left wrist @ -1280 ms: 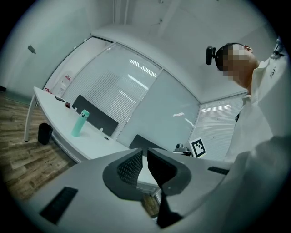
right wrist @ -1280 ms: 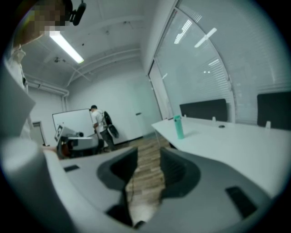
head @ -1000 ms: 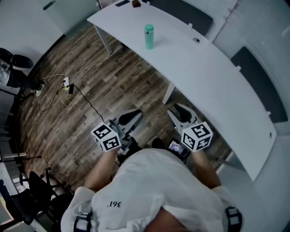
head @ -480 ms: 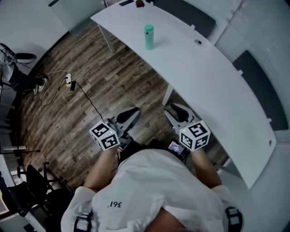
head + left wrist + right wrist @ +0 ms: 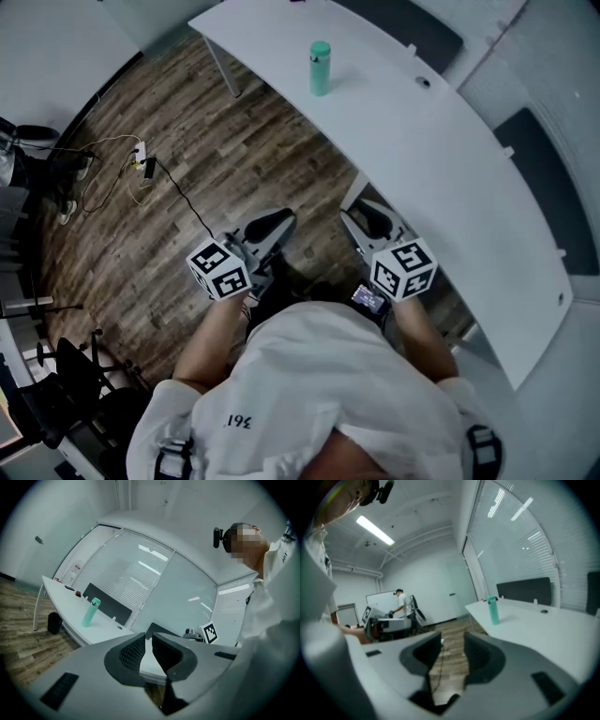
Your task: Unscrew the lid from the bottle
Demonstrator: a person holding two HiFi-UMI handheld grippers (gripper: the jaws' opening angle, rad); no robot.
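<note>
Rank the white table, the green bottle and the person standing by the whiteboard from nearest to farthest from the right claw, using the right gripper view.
From the right claw:
1. white table, its near edge just to the right.
2. green bottle, upright on the table, ahead and right.
3. standing person, far across the room, on the left.

Head cam: on my head, looking steeply down at floor [image 5: 187, 141] and bench [image 5: 441, 159]. Two jaw cams ride close behind my left and right jaws, facing out roughly level across the room. All three catch the bench and the distant bottle [image 5: 320, 67].
</note>
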